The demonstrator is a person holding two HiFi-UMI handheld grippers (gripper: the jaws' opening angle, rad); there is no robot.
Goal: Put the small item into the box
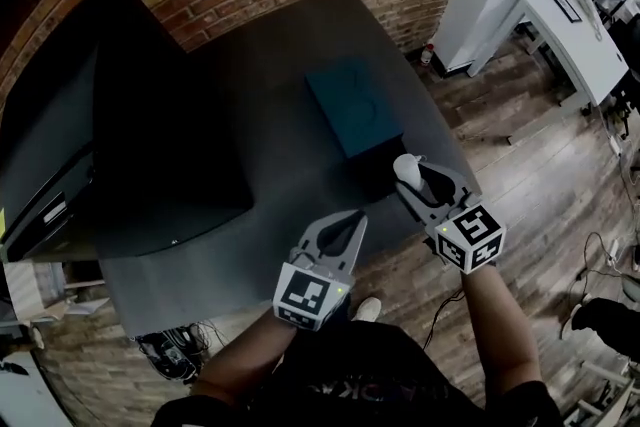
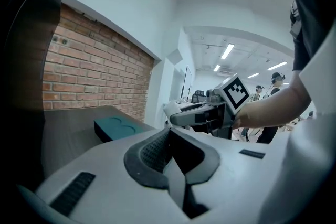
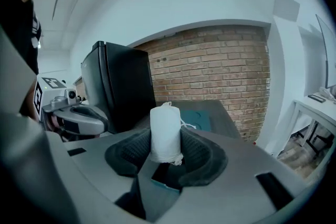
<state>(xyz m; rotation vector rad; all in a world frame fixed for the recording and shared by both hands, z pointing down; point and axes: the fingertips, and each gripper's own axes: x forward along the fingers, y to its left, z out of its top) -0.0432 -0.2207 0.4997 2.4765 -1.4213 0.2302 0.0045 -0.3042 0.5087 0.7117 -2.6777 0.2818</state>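
Right tongs (image 1: 415,177) clamp a white roll (image 3: 165,134) upright, just near of the teal box (image 1: 352,107) on the dark table (image 1: 260,95), left tongs (image 1: 345,227) spread and empty; probably best to carry the roll level over the box and lower it before releasing.

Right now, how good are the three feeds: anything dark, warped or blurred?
Head view: dim, teal box barely stands out from the dark table, frame edges warped. Right gripper view: white roll sharp, brick wall bowed. Left gripper view: ceiling lights glare.
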